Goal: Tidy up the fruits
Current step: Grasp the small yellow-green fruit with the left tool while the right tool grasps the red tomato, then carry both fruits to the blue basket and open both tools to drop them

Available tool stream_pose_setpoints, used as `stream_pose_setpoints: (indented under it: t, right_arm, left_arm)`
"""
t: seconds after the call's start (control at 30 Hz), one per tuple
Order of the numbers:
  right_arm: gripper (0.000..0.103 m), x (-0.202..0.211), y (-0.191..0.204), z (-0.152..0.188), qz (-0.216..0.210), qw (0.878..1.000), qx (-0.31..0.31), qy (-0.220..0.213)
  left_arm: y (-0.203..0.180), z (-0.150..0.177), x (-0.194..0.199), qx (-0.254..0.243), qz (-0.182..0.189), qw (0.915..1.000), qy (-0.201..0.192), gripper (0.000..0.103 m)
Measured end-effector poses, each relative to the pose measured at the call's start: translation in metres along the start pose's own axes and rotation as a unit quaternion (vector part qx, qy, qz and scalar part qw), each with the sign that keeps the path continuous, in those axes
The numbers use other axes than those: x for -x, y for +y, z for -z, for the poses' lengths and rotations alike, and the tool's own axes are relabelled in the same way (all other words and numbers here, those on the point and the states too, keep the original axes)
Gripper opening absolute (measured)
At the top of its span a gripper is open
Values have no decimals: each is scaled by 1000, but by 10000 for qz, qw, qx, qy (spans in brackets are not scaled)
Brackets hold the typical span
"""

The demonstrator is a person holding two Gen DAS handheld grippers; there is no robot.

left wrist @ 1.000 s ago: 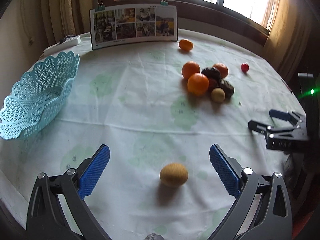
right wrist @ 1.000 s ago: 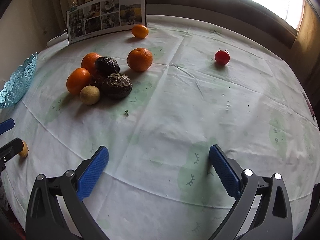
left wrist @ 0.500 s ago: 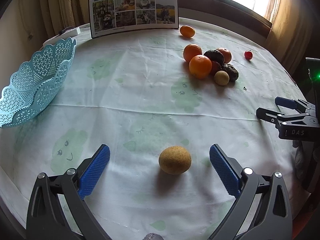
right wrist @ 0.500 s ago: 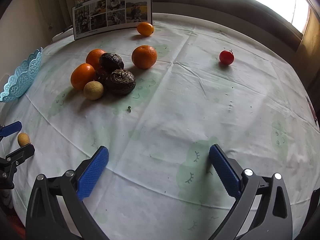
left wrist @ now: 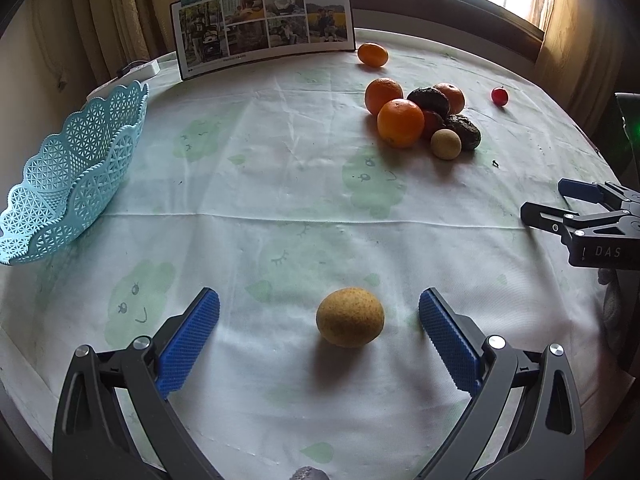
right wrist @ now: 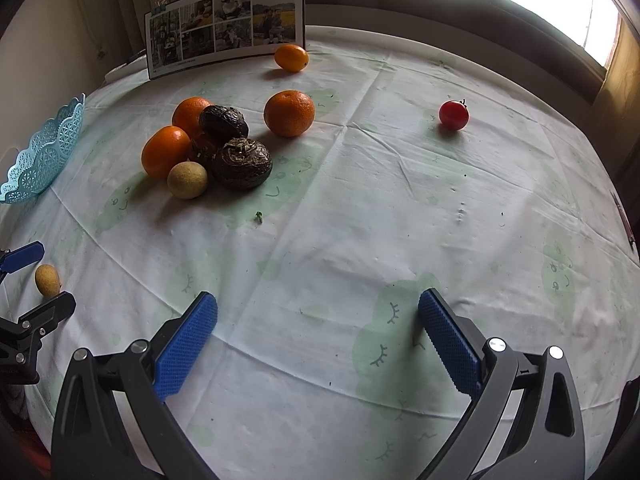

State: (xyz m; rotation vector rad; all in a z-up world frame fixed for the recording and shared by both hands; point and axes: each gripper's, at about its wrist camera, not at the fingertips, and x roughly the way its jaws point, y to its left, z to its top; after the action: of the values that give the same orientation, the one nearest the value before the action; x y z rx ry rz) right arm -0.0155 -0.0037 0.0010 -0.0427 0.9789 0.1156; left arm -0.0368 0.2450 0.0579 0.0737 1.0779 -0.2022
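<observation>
A clipped photo board [left wrist: 266,32] stands at the bench's [left wrist: 280,200] far edge, top centre; curtains [left wrist: 112,12] hang upper left.

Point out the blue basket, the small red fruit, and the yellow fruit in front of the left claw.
blue basket [left wrist: 80,160], left wrist view, on its lattice wall.
small red fruit [right wrist: 453,115], right wrist view, middle of its skin.
yellow fruit [left wrist: 350,322], left wrist view, centre of its speckled surface.

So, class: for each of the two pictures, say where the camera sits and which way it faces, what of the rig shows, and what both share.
Left wrist: sits on the open left gripper, facing a speckled yellow-brown fruit on the table; the right gripper shows at right.
Right wrist: sits on the open right gripper, facing bare cloth.
Shared: that fruit, the fruit pile, the pale blue lattice plastic basket.
</observation>
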Motion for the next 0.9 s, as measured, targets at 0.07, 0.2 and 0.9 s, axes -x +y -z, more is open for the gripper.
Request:
stream_pose_setpoints:
  t: [0.07,0.2,0.9]
  right_arm:
    - [98,0,0,0,-1,10000,0,-1]
    - [98,0,0,0,-3,10000,1,-2]
    - [97,13,-23,-19,-46,9983,-337,-480]
  left_arm:
    - [0,0,0,4,1,10000,3,101]
    - [0,0,0,5,3,10000,2,101]
    - [-1,7,21,73,211,9991,-349,30]
